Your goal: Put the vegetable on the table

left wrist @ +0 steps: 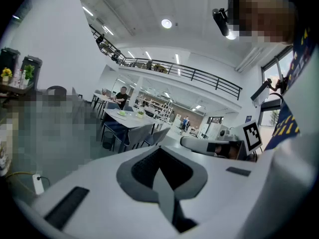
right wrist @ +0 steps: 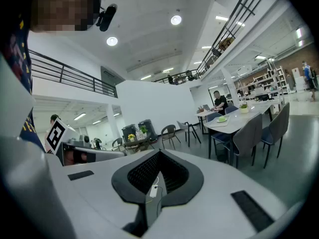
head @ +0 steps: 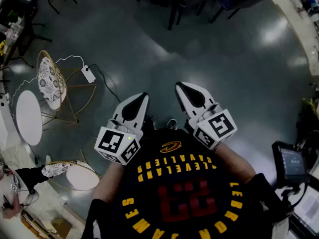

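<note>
In the head view we hold the left tongs (head: 139, 101) and the right tongs (head: 184, 90) side by side in front of our black jersey (head: 179, 193) with yellow lettering. They are a little apart and point away from us over a glossy grey floor (head: 199, 49). Each carries its marker cube, the left one (head: 117, 144) and the right one (head: 218, 127), close to our body. Off to the left stand a gold-wire chair (head: 52, 81) and a white round stand (head: 28, 117), with a white charger (head: 88, 73) on the floor beside them. In the left gripper view we see the left tongs (left wrist: 160, 176) with their jaws together and nothing between them, and the right tongs lie just beside them at the right. Well beyond them stands a table (left wrist: 130, 117) with grey chairs (left wrist: 149, 133) round it, and a small green thing (left wrist: 122, 113) lies on its top near the left edge. We cannot tell whether this is the vegetable. In the right gripper view the right tongs (right wrist: 155, 185) are likewise pressed together and hold nothing. The same table shows far off at the right, with the green thing on a plate (right wrist: 222, 119) near its front edge and a seated person (right wrist: 218, 102) behind it.
</note>
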A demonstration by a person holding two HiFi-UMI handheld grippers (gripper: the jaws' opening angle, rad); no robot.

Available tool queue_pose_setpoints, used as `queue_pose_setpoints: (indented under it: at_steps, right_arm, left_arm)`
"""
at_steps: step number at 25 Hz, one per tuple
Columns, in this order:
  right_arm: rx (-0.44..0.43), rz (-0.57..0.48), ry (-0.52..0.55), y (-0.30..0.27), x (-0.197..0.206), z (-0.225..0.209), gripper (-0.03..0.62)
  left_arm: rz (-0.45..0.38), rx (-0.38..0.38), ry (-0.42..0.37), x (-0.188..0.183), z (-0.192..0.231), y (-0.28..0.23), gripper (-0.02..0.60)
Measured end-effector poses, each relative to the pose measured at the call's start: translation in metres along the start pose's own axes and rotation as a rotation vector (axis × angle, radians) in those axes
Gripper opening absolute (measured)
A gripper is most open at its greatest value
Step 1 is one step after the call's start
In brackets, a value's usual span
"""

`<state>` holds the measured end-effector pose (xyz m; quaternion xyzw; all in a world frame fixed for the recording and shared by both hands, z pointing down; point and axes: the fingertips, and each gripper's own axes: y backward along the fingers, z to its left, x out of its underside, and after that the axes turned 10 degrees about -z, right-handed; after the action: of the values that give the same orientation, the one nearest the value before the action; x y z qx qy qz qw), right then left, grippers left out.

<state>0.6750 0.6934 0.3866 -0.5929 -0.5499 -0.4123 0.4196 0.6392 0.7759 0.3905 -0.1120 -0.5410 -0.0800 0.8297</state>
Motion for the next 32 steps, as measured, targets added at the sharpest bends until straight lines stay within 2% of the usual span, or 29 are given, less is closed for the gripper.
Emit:
queue_pose_setpoints:
  at_steps: [11, 19, 22, 27, 32]
  right_arm:
    - [0.040, -0.028, -0.026, -0.097, 0.002, 0.017, 0.006]
    - [0.050, 0.031, -0.004, -0.156, 0.002, 0.018, 0.005]
    - [0.055, 0.049, -0.016, -0.175, -0.001, 0.007, 0.006]
    - [-0.002, 0.083, -0.058, -0.223, 0.002, -0.020, 0.005]
    - [-0.058, 0.050, -0.107, -0.284, -0.026, -0.076, 0.005]
  left_arm:
    - [-0.005, 0.043, 0.040, -0.038, 0.096, -0.007, 0.000]
    - [-0.032, 0.083, 0.088, -0.059, 0.156, -0.027, 0.000]
    - [-0.028, 0.065, 0.101, -0.066, 0.170, -0.040, 0.000]
    - [-0.020, 0.017, 0.090, -0.075, 0.203, -0.077, 0.000]
    - [-0.017, -0.077, 0.067, -0.103, 0.236, -0.133, 0.000]
